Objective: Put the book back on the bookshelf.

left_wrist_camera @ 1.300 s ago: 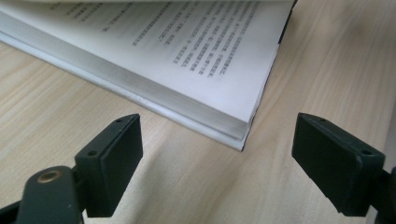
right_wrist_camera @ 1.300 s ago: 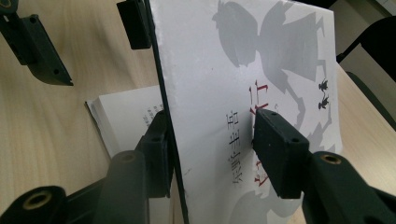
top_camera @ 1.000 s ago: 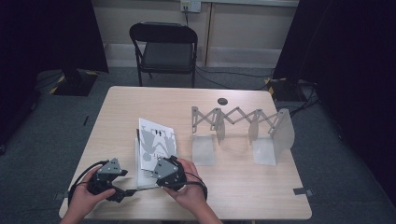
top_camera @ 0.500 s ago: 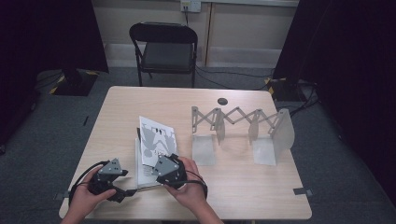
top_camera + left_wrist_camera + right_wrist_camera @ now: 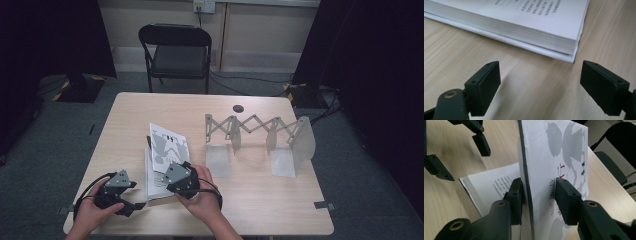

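A white book (image 5: 152, 182) lies open on the wooden table (image 5: 280, 200). Its front cover (image 5: 169, 145), printed with grey figures, stands lifted above the pages. My right gripper (image 5: 169, 169) holds that cover (image 5: 564, 152) near its lower edge. The gripper's (image 5: 537, 192) jaws have just been closing with the cover between them, one pad on each face. The text pages (image 5: 491, 185) lie flat underneath. My left gripper (image 5: 136, 205) rests open at the book's near left corner. Its (image 5: 540, 87) jaws are spread wide on bare wood just short of the page block (image 5: 524, 22). It also appears in the right gripper view (image 5: 462, 161).
A grey accordion book rack (image 5: 257, 137) with upright dividers stands on the right half of the table. A dark round cable hole (image 5: 238, 108) lies near the far edge. A black folding chair (image 5: 175, 50) stands beyond the table.
The right hand has shifted very slightly with the raised cover. The left hand has kept still.
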A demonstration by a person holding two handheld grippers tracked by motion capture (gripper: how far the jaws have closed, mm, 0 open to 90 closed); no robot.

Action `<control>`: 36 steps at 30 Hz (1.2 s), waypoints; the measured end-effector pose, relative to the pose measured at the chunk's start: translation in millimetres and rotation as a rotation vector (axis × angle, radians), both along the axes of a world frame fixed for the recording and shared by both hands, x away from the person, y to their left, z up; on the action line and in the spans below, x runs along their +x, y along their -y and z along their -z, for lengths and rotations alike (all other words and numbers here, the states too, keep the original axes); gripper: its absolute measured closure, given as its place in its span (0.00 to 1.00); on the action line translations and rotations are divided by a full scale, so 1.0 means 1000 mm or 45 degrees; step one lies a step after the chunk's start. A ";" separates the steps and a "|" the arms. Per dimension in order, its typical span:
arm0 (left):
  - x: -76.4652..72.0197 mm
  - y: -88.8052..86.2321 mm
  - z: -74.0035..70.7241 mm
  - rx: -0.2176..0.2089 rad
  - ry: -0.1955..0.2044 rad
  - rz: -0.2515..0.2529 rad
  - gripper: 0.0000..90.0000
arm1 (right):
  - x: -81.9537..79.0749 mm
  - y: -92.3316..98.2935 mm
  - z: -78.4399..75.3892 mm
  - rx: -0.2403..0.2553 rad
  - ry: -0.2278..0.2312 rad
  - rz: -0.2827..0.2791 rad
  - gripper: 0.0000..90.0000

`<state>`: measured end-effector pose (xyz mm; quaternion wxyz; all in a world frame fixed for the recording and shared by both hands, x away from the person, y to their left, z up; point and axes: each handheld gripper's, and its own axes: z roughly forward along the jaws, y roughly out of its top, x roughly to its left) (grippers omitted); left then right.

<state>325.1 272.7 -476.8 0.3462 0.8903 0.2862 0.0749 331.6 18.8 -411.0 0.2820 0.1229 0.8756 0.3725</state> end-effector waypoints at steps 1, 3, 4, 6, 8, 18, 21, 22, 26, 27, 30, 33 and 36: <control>0.000 0.000 0.001 -0.005 0.002 -0.006 0.18 | 0.000 0.000 -0.001 0.000 -0.004 0.002 0.67; 0.001 0.000 0.002 0.012 0.012 -0.005 0.18 | 0.002 0.001 -0.004 0.003 -0.011 0.011 0.67; 0.001 0.000 0.002 0.012 0.012 -0.005 0.18 | 0.002 0.001 -0.004 0.003 -0.011 0.011 0.67; 0.002 0.000 0.004 0.019 0.021 -0.001 0.18 | 0.002 0.000 -0.005 -0.007 -0.007 0.015 0.68; 0.003 0.000 0.006 0.002 0.017 0.007 0.18 | 0.002 0.000 -0.007 -0.010 -0.011 0.017 0.68; 0.014 0.008 0.013 0.012 0.042 -0.017 0.19 | 0.005 0.000 -0.012 -0.011 -0.025 0.029 0.69; 0.020 0.009 0.013 0.022 0.046 -0.060 0.18 | 0.005 -0.001 -0.012 -0.021 -0.024 0.027 0.69; 0.021 0.009 0.013 0.036 0.053 -0.067 0.18 | 0.005 -0.001 -0.012 -0.021 -0.025 0.027 0.69; 0.025 0.012 0.014 0.042 0.063 -0.092 0.18 | 0.006 -0.001 -0.014 -0.018 -0.024 0.031 0.69; 0.025 0.012 0.014 0.042 0.063 -0.092 0.18 | 0.006 -0.001 -0.014 -0.018 -0.025 0.033 0.69; 0.029 0.012 0.015 0.031 0.073 -0.108 0.18 | 0.006 -0.001 -0.015 -0.022 -0.026 0.035 0.69; 0.032 0.011 0.016 0.019 0.081 -0.133 0.18 | 0.006 0.000 -0.017 -0.036 -0.026 0.032 0.69; 0.035 0.011 0.016 0.017 0.082 -0.140 0.17 | 0.006 0.001 -0.017 -0.033 -0.025 0.033 0.69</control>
